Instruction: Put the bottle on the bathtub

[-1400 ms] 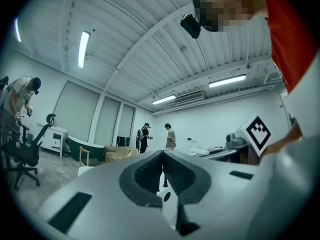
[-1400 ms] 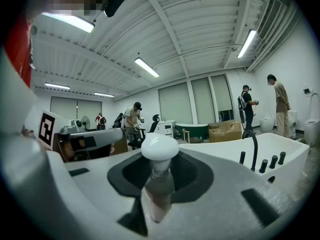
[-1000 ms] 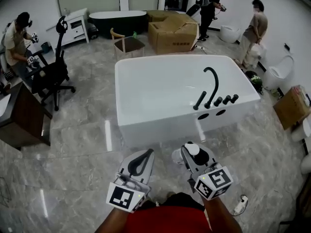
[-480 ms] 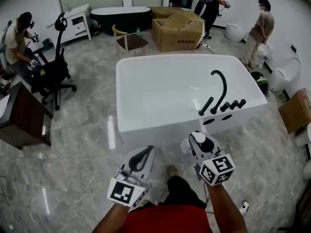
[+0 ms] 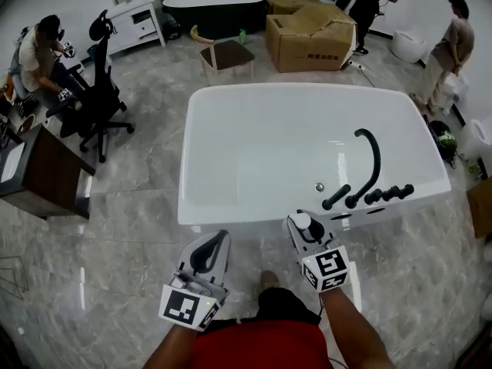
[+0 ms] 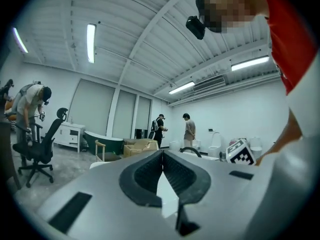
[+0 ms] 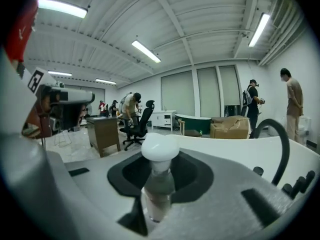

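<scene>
The bottle (image 7: 158,189), small and clear with a rounded white cap, stands upright, clamped between the jaws of the right gripper (image 7: 160,166). It is at the near edge of the white bathtub (image 5: 231,210), just left of the curved black faucet (image 5: 373,160). The left gripper (image 6: 161,159) hangs beside it over the floor (image 5: 131,229), jaws pressed together on nothing. The floor is glossy grey marble, with a black office chair (image 5: 104,102), a cardboard box (image 5: 311,29) and a standing person (image 5: 453,44) beyond the tub.

Print on the cardboard box (image 5: 311,33) is too small to read.
</scene>
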A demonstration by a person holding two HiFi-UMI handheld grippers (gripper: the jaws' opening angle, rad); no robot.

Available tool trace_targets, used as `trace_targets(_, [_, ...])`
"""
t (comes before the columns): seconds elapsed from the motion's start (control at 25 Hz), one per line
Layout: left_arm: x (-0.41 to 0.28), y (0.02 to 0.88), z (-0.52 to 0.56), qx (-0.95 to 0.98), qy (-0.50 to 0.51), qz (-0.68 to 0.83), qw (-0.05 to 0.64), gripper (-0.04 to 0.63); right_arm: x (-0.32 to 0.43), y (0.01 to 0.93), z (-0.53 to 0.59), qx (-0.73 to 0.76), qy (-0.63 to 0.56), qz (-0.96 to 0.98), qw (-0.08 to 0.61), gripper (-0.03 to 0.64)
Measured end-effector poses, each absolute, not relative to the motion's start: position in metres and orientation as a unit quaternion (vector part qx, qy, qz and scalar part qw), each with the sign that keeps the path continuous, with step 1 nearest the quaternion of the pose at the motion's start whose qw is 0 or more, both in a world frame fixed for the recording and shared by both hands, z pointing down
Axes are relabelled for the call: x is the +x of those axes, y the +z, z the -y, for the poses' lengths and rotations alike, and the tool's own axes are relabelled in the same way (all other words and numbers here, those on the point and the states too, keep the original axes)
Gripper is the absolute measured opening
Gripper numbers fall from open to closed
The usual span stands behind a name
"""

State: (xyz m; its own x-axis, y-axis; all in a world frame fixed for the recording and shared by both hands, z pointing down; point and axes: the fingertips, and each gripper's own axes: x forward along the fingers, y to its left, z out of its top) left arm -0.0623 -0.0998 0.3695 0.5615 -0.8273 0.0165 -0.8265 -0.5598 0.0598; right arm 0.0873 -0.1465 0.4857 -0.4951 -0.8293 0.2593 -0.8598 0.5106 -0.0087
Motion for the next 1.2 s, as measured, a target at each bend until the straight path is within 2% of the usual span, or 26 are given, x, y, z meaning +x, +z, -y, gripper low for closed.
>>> trace_targets(0.28, [-0.028,0.398,0.149,0.863,0.030,0.502,0.050,0.011,0.106,0.560,0.213,0.436,0.065,0.883,0.161,0.101])
trace_targets(0.52, [-0.015,0.422,0.178,0.856,0.060,0.511,0.059,0.011,0.119,0.601,0.251,0.425,0.084,0.887,0.161,0.101])
trace_targets(1.2, [-0.004,0.435,0.198,0.851,0.089,0.512,0.079,0.011,0.124,0.620,0.265,0.407,0.078,0.895,0.167,0.115])
